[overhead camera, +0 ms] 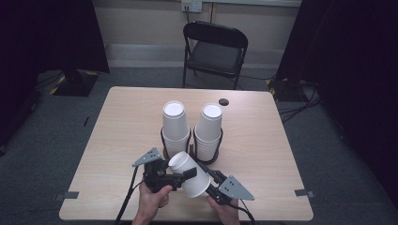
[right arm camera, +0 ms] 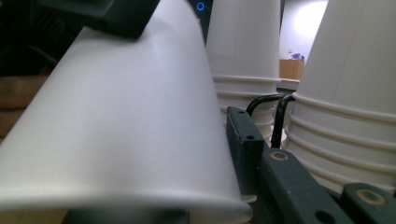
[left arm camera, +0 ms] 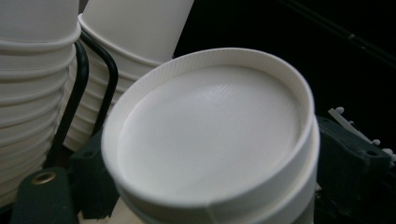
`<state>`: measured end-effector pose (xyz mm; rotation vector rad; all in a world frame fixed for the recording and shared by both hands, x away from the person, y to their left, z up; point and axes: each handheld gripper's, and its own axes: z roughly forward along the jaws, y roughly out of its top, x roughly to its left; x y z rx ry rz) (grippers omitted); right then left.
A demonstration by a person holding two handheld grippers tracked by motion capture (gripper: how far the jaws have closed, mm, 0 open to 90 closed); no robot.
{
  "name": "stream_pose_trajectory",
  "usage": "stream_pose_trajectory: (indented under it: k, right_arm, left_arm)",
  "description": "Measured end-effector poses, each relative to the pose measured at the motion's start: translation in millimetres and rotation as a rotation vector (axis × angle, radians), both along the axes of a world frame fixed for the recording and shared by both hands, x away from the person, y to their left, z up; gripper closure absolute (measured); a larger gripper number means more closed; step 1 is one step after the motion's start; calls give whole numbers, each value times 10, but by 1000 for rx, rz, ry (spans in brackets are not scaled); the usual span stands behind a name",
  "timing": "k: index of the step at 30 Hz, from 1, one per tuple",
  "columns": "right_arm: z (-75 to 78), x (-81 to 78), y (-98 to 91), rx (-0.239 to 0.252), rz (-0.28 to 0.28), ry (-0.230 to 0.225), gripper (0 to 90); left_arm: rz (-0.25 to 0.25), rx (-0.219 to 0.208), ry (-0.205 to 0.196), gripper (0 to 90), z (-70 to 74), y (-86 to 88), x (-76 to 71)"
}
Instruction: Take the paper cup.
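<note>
- Table (overhead camera: 122, 140) of pale wood takes up the middle of the high view, with dark carpet around it; wide bare wood lies to the left and right of the cups, and a narrower strip runs along the near edge where the person's hands come in.
- Folding chair (overhead camera: 215, 51) stands beyond the far edge, well apart from the table.
- Two stacks of upturned white cups sit side by side at the table's centre, the left stack (overhead camera: 175, 126) and the right stack (overhead camera: 209, 129), each in a black wire holder (overhead camera: 164, 140); the gap between them is slim.
- Single white cup (overhead camera: 190, 174) lies tilted just in front of the stacks, its closed base toward them and its wide mouth toward the near edge, near the holders but apart from them.
- Right gripper (overhead camera: 212, 180) reaches along the cup's right side; in the right gripper view its jaw lies against the cup wall (right arm camera: 121, 116), and the jaws grip the cup.
- Left gripper (overhead camera: 180, 174) sits at the cup's left side; the left gripper view looks onto the cup's base (left arm camera: 210, 130), and I cannot tell whether its pads press on the cup.
- Small dark disc (overhead camera: 223, 101) lies near the far edge, behind the right stack.
</note>
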<state>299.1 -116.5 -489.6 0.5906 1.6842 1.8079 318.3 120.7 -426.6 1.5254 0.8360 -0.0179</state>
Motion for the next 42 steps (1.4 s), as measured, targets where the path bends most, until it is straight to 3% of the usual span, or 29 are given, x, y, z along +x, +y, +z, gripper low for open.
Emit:
stream_pose_trajectory:
  k: [3,8,10,15,19,23,26,27,29,33,36,37,39,42]
  right_arm:
    - [7,-8,-11,-7,0,-10,813]
    - [18,-16,-15,-13,-6,-14,819]
    - [30,-19,-12,-24,-6,-19,818]
    - [36,-30,-14,-25,-11,-24,820]
    - [43,-24,-10,1,0,-27,819]
    - [54,-26,-17,12,3,-26,823]
    - [51,-23,-36,13,-28,-21,862]
    - [50,-19,-48,12,-35,-19,865]
    - [56,-18,-53,-42,-54,-33,864]
    - [56,-23,-41,-55,-53,-18,865]
    - [68,-17,-51,-54,-47,10,866]
    - [75,-16,-57,-53,-48,17,866]
    - [80,-14,-63,-52,-49,30,867]
    - [89,-5,-79,-53,-46,61,867]
  left_arm:
    - [23,19,-26,113,9,6,-4]
    - [22,27,-36,96,12,18,-7]
    - [21,44,-60,72,12,17,-29]
    - [11,32,-66,71,-5,42,-33]
    - [5,32,-98,56,-16,72,-69]
    - [-1,23,-103,41,-38,99,-83]
    - [28,53,-131,0,-45,141,-114]
    - [48,67,-138,19,-44,149,-125]
    - [59,84,-133,30,-46,159,-123]
    - [67,89,-143,33,-49,174,-110]
    - [63,105,-173,76,-49,204,-139]
    - [57,104,-201,96,-54,240,-157]
    - [57,100,-205,147,-54,259,-164]
    - [47,94,-233,143,-48,309,-173]
